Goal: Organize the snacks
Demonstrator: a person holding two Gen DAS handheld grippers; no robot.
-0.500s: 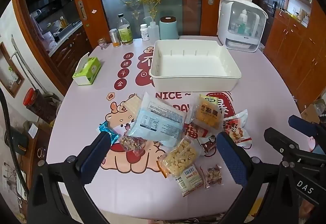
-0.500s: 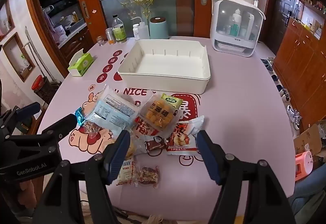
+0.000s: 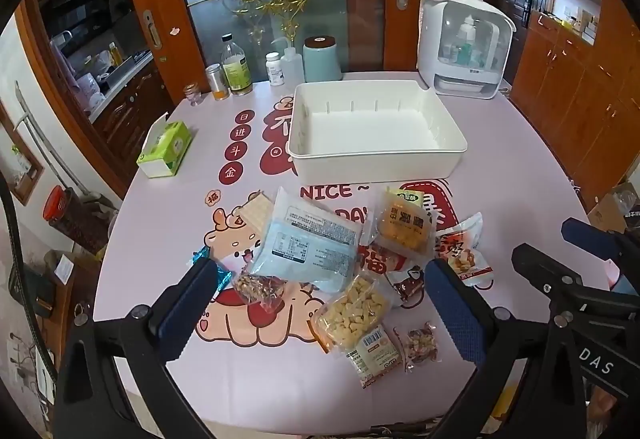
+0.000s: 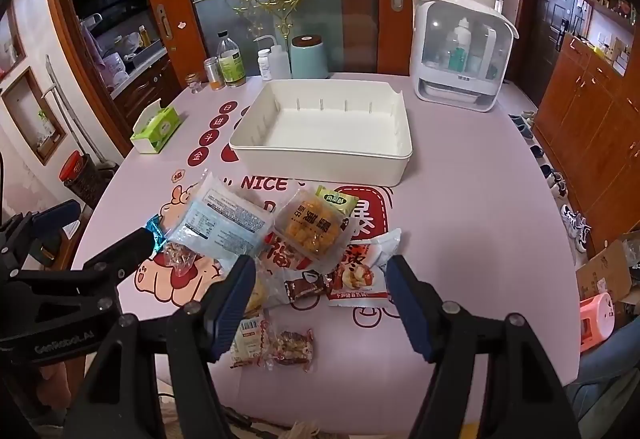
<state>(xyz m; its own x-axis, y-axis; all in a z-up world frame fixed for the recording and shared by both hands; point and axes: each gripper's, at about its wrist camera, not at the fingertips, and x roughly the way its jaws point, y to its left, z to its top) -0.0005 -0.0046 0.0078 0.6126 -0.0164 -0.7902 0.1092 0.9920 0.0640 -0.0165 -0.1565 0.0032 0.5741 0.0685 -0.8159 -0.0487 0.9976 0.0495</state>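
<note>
Several snack packs lie in a heap on the near half of the pink table: a pale blue pack (image 3: pixel 308 247) (image 4: pixel 220 223), an orange pack (image 3: pixel 404 227) (image 4: pixel 316 227), a bag of yellow puffs (image 3: pixel 352 313), a red-and-white pack (image 3: pixel 460 251) (image 4: pixel 360 271), a nut packet (image 3: pixel 260 287) and a small sweet packet (image 3: pixel 418 345) (image 4: pixel 290 349). Behind them stands an empty white bin (image 3: pixel 376 159) (image 4: pixel 320 167). My left gripper (image 3: pixel 320 275) hangs open above the heap's left side. My right gripper (image 4: pixel 320 271) hovers open over its right side. Neither holds anything.
A green tissue box (image 3: pixel 166 149) sits at the table's left edge. Bottles and jars (image 3: pixel 236 69), a teal canister (image 3: pixel 322 59) and a white cabinet appliance (image 3: pixel 464 47) line the far edge. Wooden cupboards stand to the right, and a cardboard box (image 4: pixel 604 275) sits on the floor.
</note>
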